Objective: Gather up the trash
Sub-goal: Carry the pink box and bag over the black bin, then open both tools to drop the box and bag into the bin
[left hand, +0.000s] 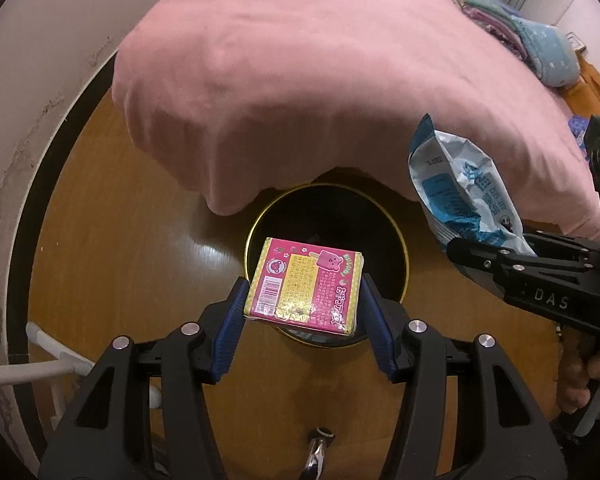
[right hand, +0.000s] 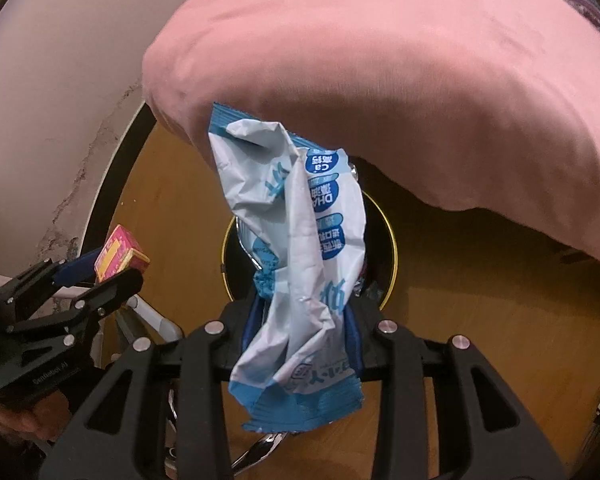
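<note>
Bin under box, wrapper hides bin

One pink box, one blue-white wrapper, one bin, two grippers

Wooden floor bears a black, gold-rimmed bin.

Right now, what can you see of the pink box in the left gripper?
The pink box is a small, flat, glossy carton, magenta with yellow edges, bearing a barcode, printed text and a pink bear-shaped ice-pop picture. It looks intact. The left gripper clamps its two sides between blue pads, printed face towards the camera, above the black, gold-rimmed bin. Nothing else touches it.
</note>
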A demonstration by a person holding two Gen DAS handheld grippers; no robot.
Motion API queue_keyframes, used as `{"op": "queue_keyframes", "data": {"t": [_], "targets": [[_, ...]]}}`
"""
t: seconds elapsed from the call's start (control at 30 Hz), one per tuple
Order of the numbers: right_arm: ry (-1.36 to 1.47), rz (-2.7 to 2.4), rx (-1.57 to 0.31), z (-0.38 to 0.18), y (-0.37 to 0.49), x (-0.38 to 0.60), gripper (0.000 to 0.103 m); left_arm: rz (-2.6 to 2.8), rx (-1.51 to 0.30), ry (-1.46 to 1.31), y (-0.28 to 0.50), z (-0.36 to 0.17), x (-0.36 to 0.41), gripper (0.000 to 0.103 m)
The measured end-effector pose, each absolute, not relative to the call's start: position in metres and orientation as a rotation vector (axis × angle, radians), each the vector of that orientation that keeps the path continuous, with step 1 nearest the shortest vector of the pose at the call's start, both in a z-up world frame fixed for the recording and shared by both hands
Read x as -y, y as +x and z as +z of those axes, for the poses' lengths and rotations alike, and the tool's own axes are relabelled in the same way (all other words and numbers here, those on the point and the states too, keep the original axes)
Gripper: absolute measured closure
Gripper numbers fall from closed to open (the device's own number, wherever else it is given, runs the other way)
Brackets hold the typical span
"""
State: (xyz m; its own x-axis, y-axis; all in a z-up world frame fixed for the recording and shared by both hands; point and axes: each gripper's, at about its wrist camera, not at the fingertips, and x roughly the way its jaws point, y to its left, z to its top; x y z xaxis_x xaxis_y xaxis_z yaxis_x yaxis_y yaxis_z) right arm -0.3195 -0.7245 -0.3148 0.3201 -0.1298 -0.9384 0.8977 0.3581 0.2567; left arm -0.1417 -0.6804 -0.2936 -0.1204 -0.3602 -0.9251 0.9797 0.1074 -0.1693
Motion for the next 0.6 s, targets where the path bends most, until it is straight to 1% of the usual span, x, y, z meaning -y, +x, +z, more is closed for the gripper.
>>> {"op": "queue_keyframes", "data": {"t": [0.13,0.2,0.33,0.4,0.43,0.6], "targets": [[0.971,-0.821,-1.015,-0.329,-0.319,0.736,0.065,-1.358,-1.116,0.78,-0.141,-0.297,0.687,0.049],[0.98,-0.813,-1.016,-0.334,-0.318,0.741,0.06,-1.357,-1.123,0.784,-0.141,-0.301,0.69,0.049],[0.995,-0.805,-1.005,-0.337,-0.313,0.749,0.053,-1.354,-1.129,0.797,-0.141,-0.308,0.698,0.049],[0.996,-0.811,-0.995,-0.335,-0.321,0.746,0.04,-1.354,-1.136,0.802,-0.141,-0.312,0.702,0.049],[0.996,-0.815,-0.984,-0.335,-0.321,0.746,0.038,-1.354,-1.139,0.803,-0.141,-0.313,0.704,0.049],[1.002,-0.825,-0.966,-0.335,-0.324,0.749,0.038,-1.364,-1.143,0.811,-0.144,-0.316,0.707,0.048]]}}
